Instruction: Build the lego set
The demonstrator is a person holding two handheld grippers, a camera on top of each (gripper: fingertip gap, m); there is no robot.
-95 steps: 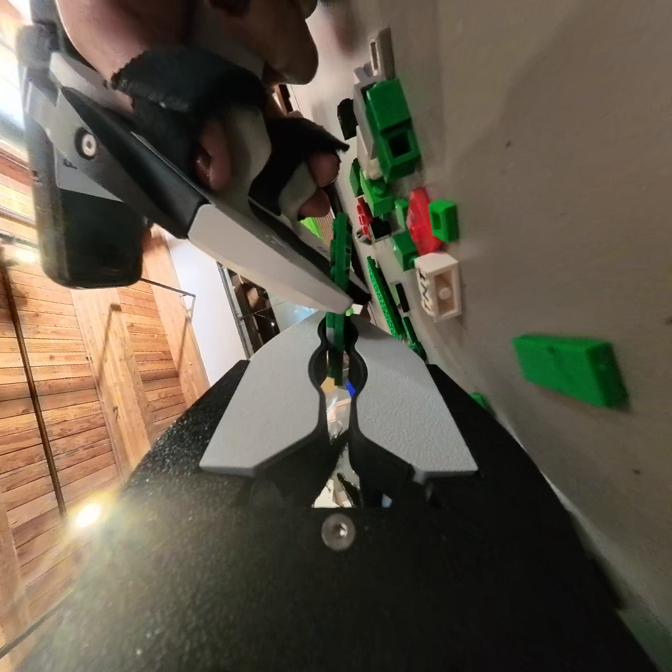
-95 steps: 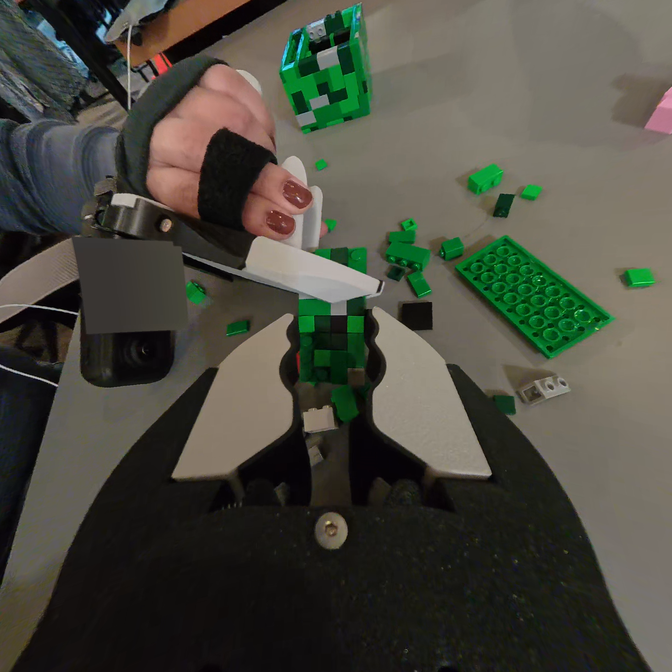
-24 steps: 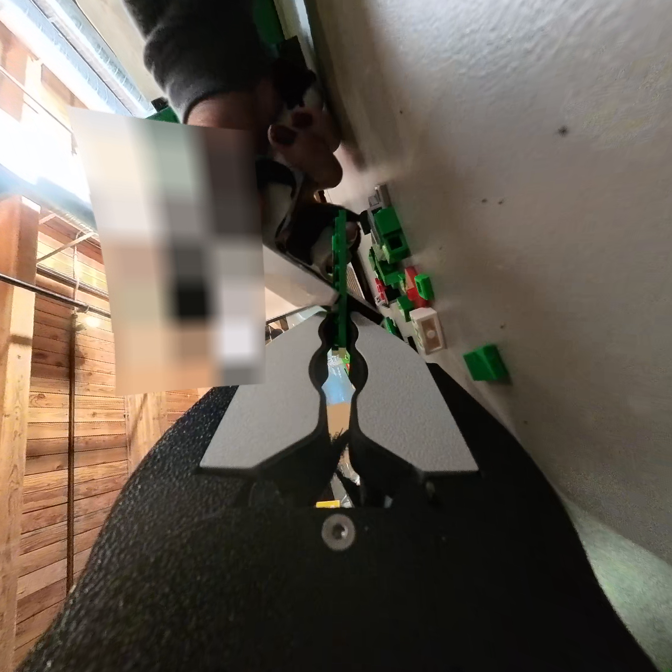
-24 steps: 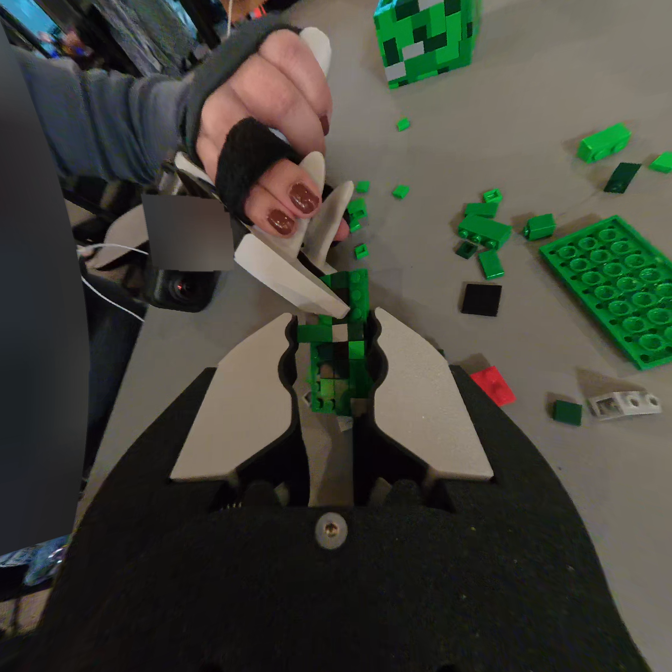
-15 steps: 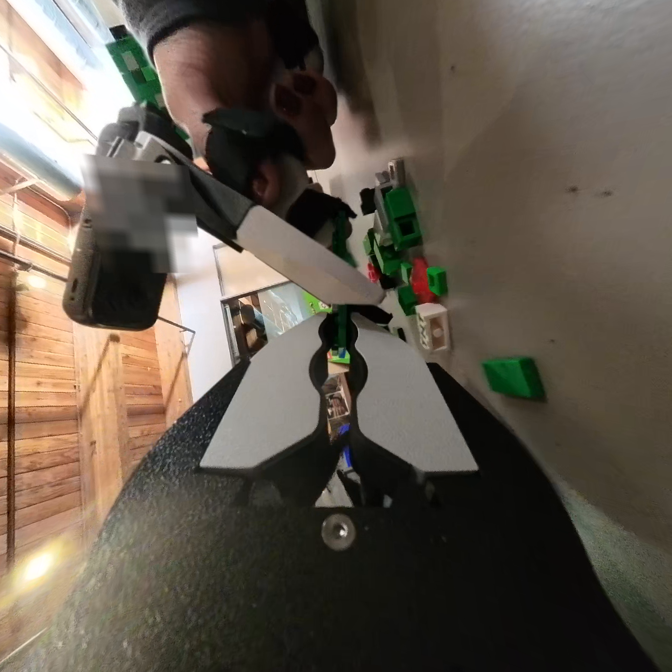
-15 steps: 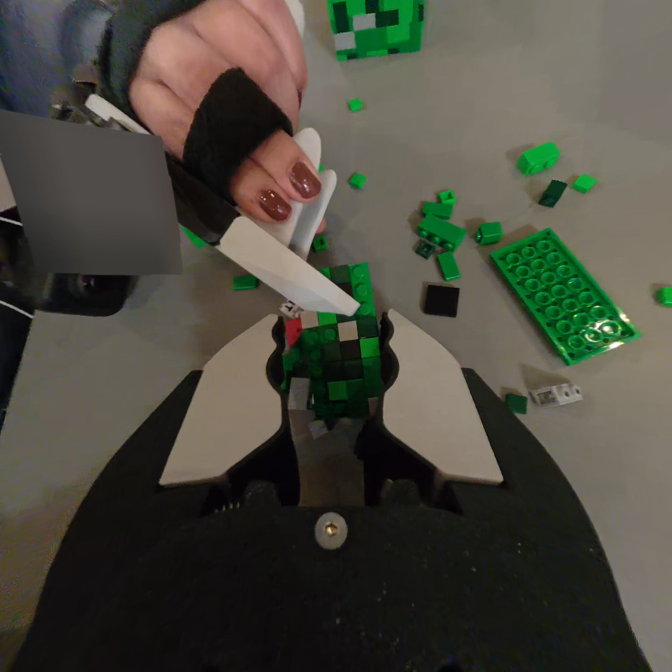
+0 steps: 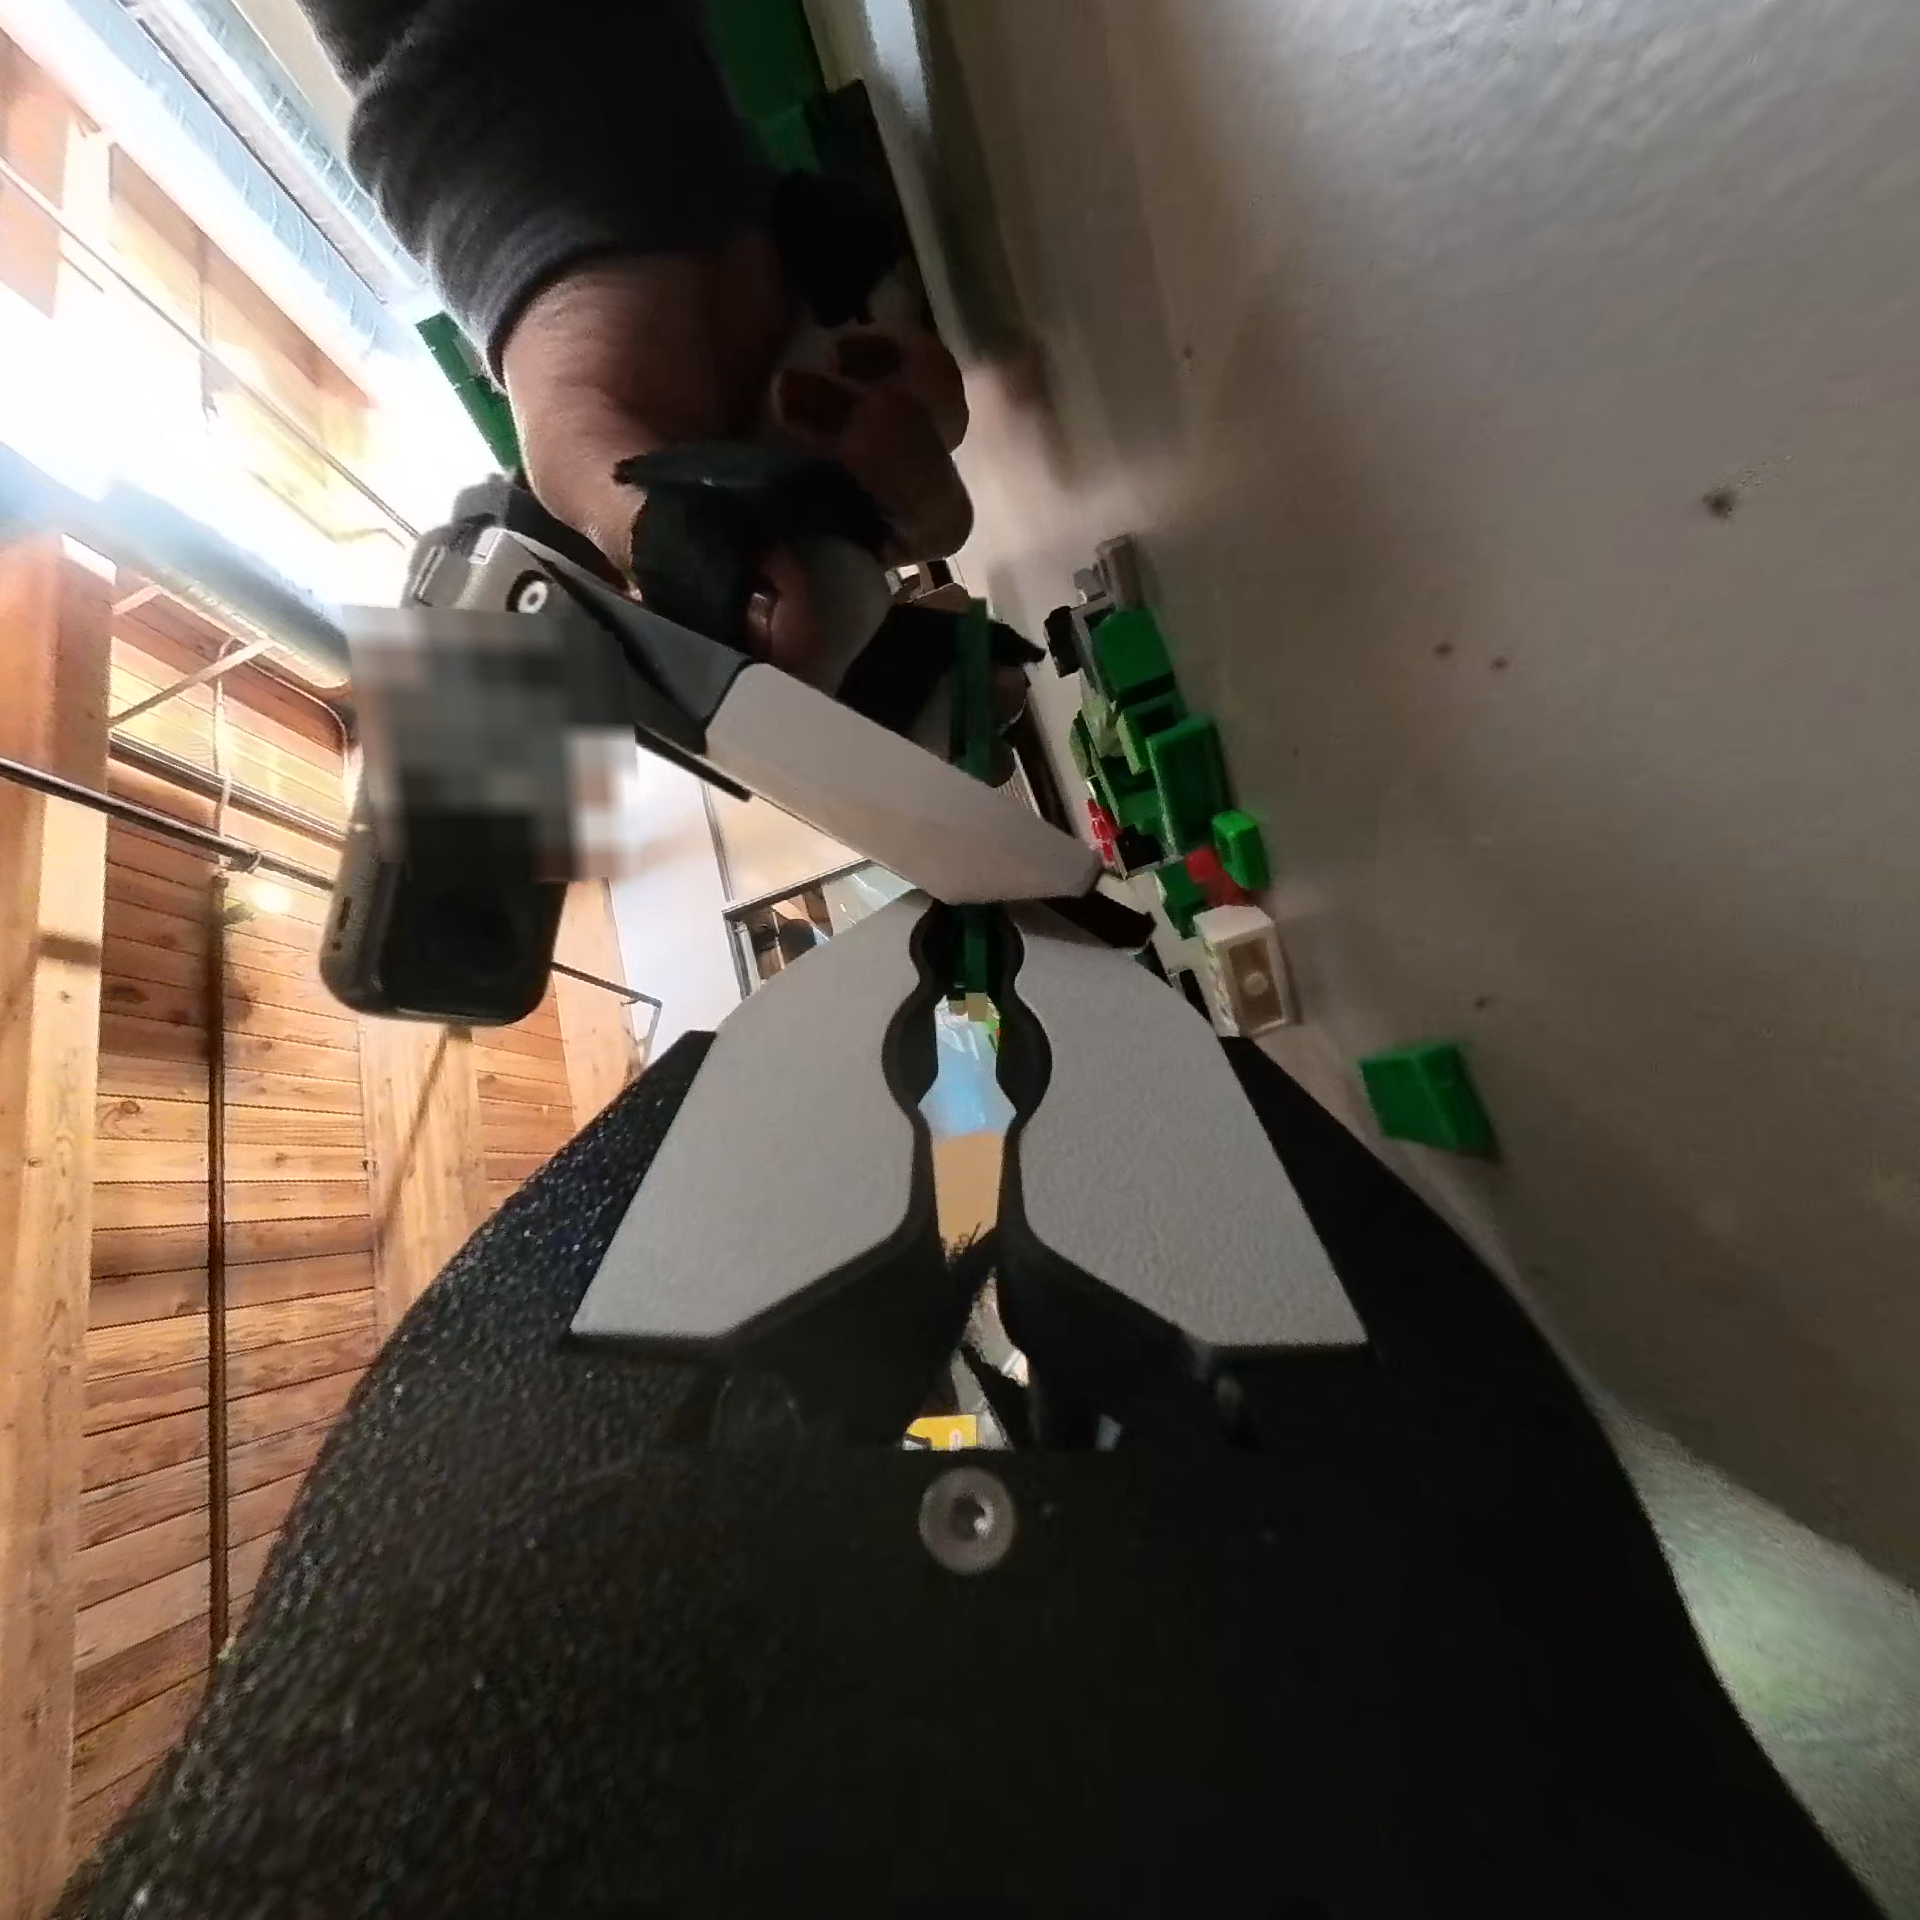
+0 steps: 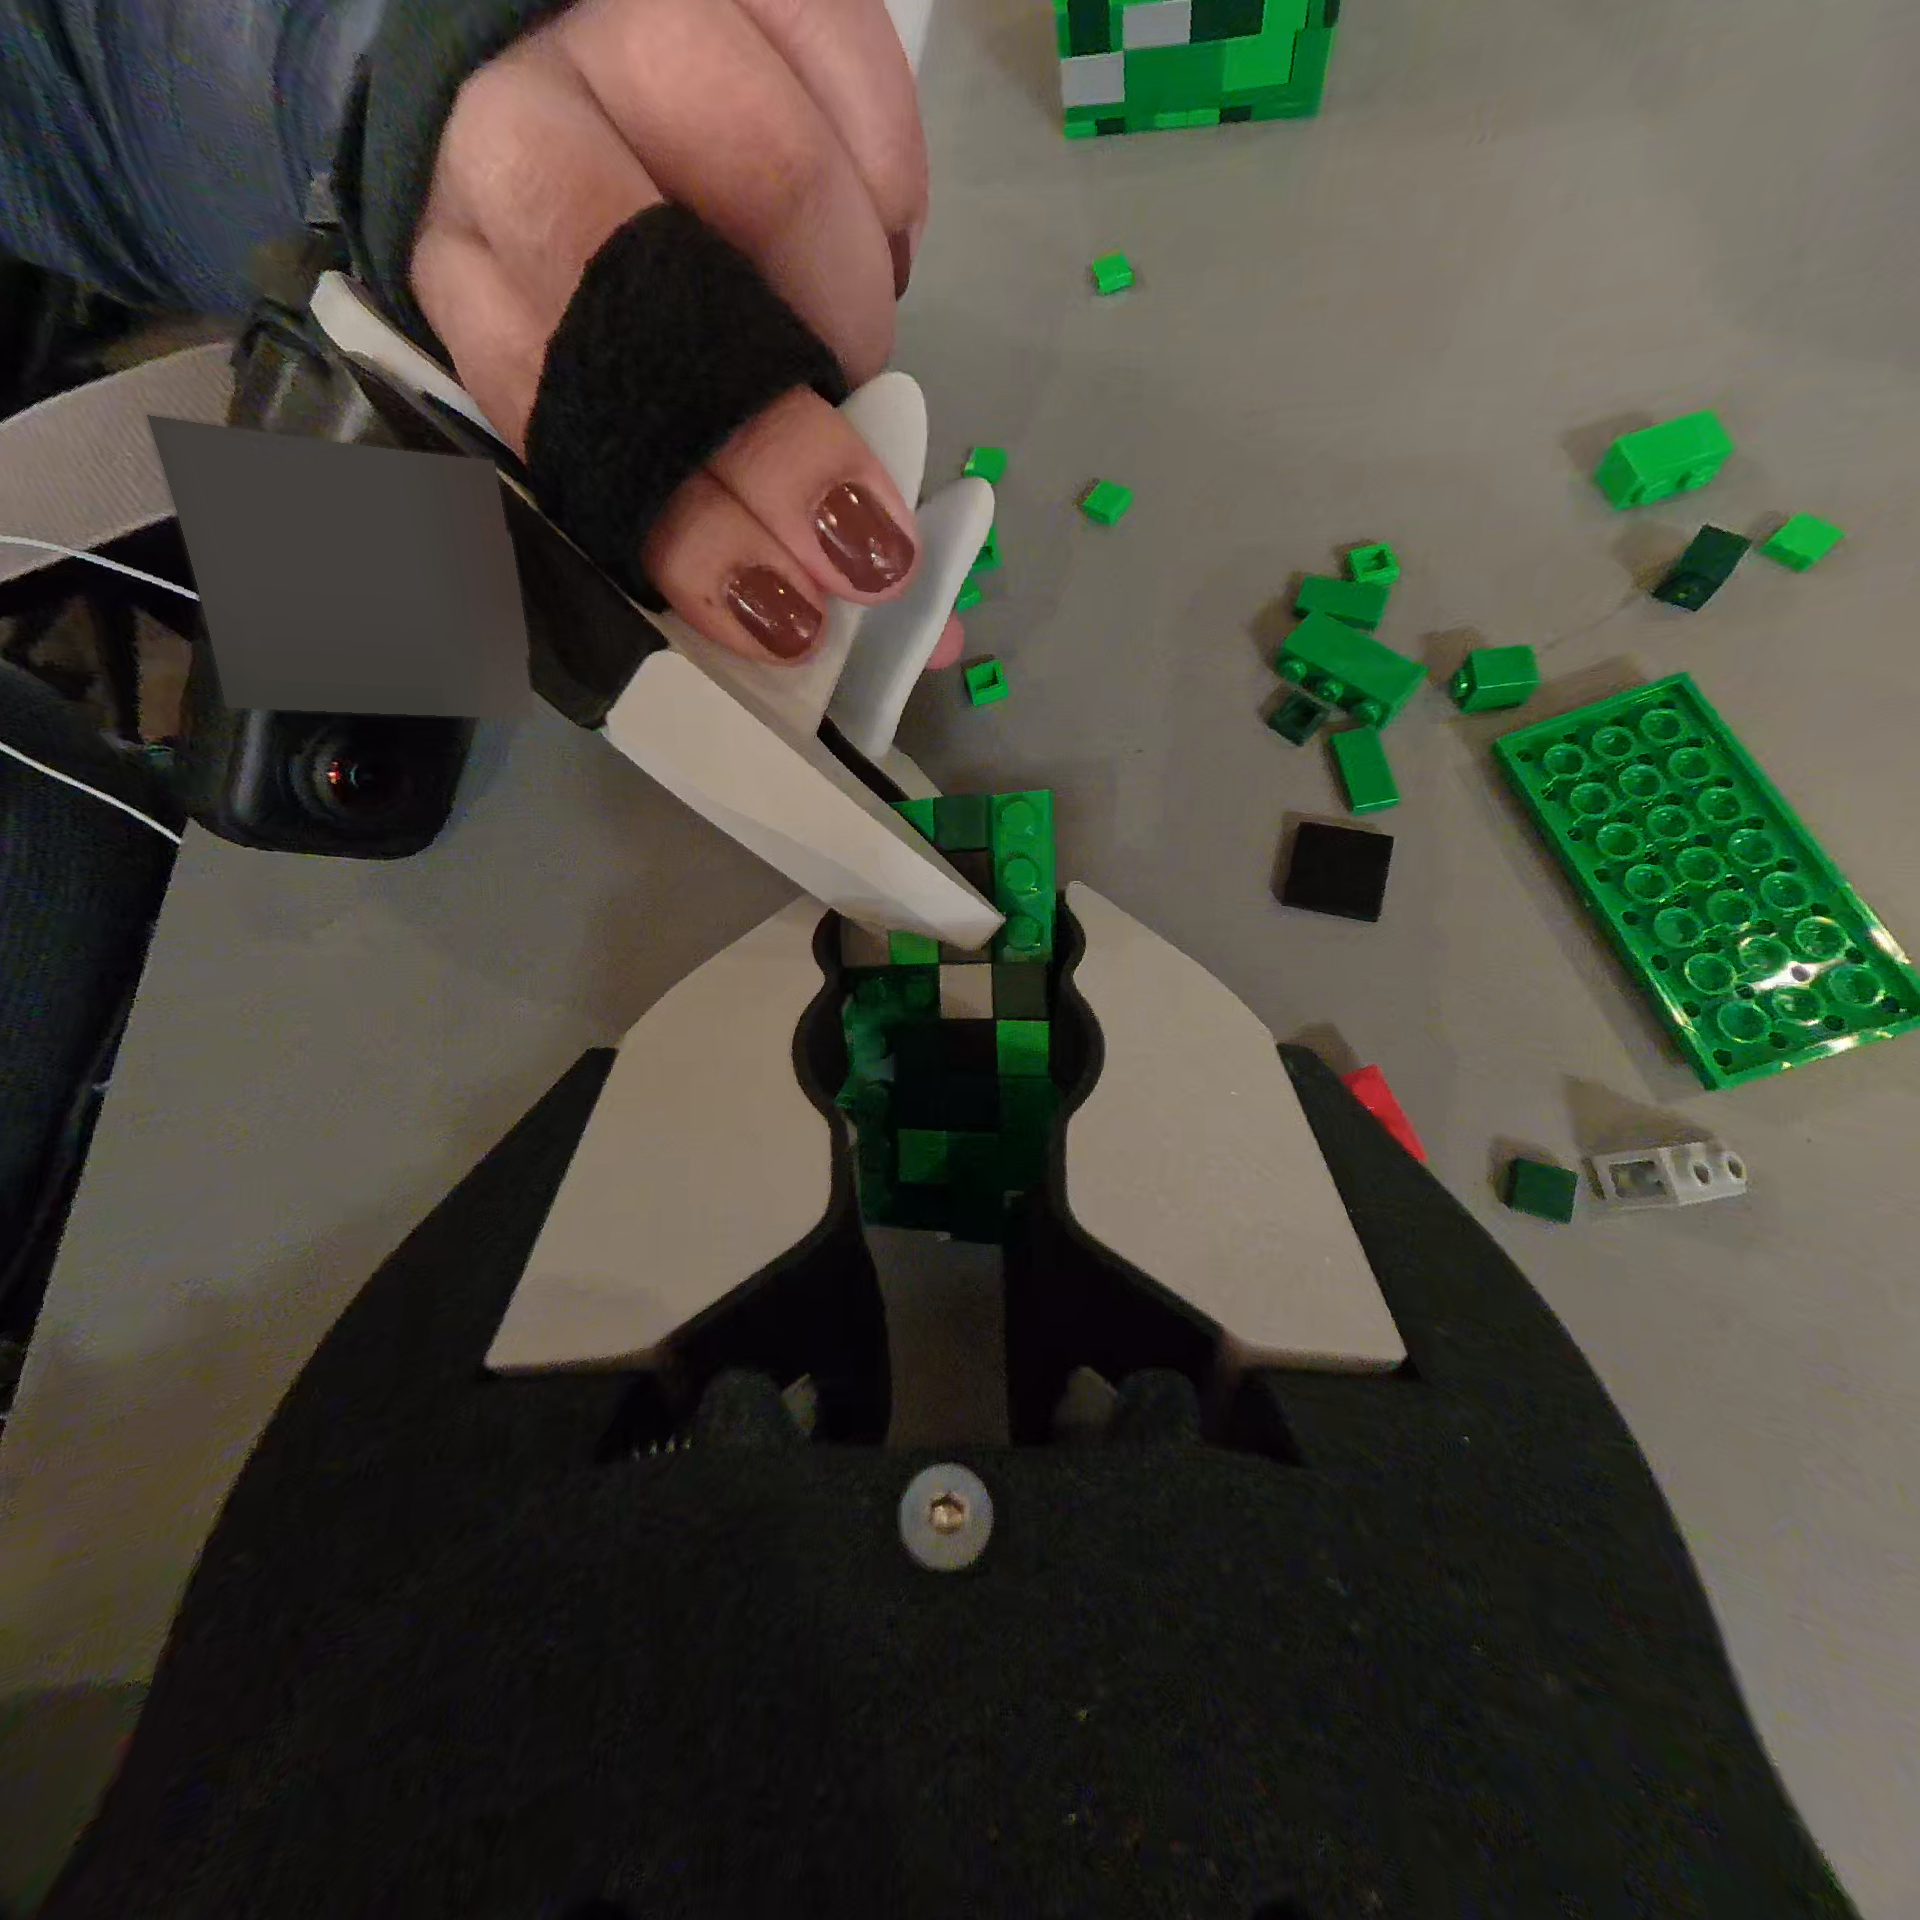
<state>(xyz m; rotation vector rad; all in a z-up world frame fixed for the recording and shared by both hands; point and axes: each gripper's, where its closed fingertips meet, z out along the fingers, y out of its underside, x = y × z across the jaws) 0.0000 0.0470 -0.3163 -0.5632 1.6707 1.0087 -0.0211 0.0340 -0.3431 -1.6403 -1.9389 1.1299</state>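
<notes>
A flat green, dark green and black mosaic panel [image 8: 966,1091] is held above the grey table [image 8: 1351,312]. My right gripper [image 8: 948,920] is shut on the panel, gripping its two long edges. My left gripper [image 7: 971,940] is shut on the same panel across its thickness; there the panel [image 7: 975,707] shows edge-on as a thin green strip. In the right wrist view the left gripper's white fingers [image 8: 831,831] come in from the upper left, held by a hand [image 8: 675,260]. In the left wrist view the right gripper's finger [image 7: 894,810] crosses just above my fingertips.
A built green cube [image 8: 1195,62] stands at the far edge. A studded green plate [image 8: 1704,883], a black tile [image 8: 1335,871], loose green bricks [image 8: 1345,655], a grey bracket [image 8: 1662,1174] and a red piece [image 8: 1377,1101] lie to the right. A white brick [image 7: 1252,977] and a green brick [image 7: 1429,1101] lie close by. Less than 4 cm separates the two grippers' tips. My right gripper's tips are some 5 centimeters from the black tile [image 8: 1335,871].
Both grippers keep their hold on the panel and have tilted and shifted with it. The panel now sits deeper between my right fingers, and the cube has slid to the top edge of the view.
</notes>
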